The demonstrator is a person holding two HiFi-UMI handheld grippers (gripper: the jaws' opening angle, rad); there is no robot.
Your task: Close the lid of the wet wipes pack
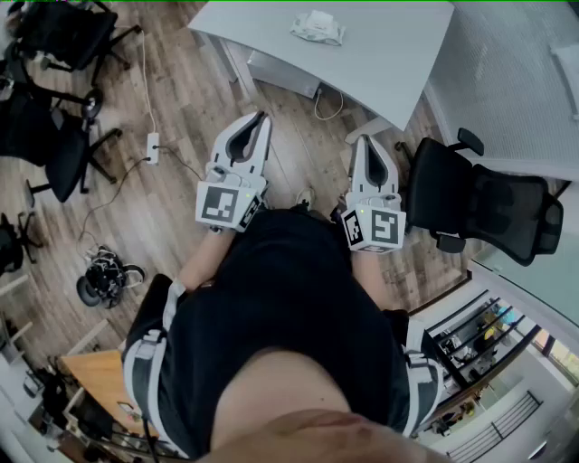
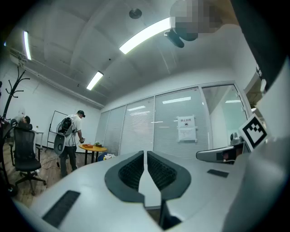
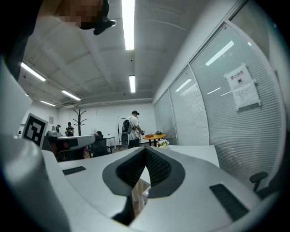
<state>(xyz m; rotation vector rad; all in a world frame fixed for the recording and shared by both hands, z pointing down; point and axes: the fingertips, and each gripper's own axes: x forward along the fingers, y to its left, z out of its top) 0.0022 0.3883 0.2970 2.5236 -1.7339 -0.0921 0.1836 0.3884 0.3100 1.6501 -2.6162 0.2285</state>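
Observation:
The wet wipes pack (image 1: 317, 27), white and crumpled-looking, lies on the white table (image 1: 380, 63) at the top of the head view; its lid is too small to make out. My left gripper (image 1: 261, 118) and right gripper (image 1: 369, 140) are held side by side before the person's body, over the wooden floor and well short of the table. Both point towards the table. In the left gripper view the left gripper's (image 2: 145, 153) jaws meet with nothing between them. The right gripper (image 3: 146, 149) shows the same in its own view. The pack is in neither gripper view.
A black office chair (image 1: 488, 203) stands at the right, close to my right gripper. More black chairs (image 1: 54, 154) and a power strip with cable (image 1: 152, 145) are on the floor at the left. A standing person (image 2: 70, 140) and a round orange table (image 2: 93, 147) are far off.

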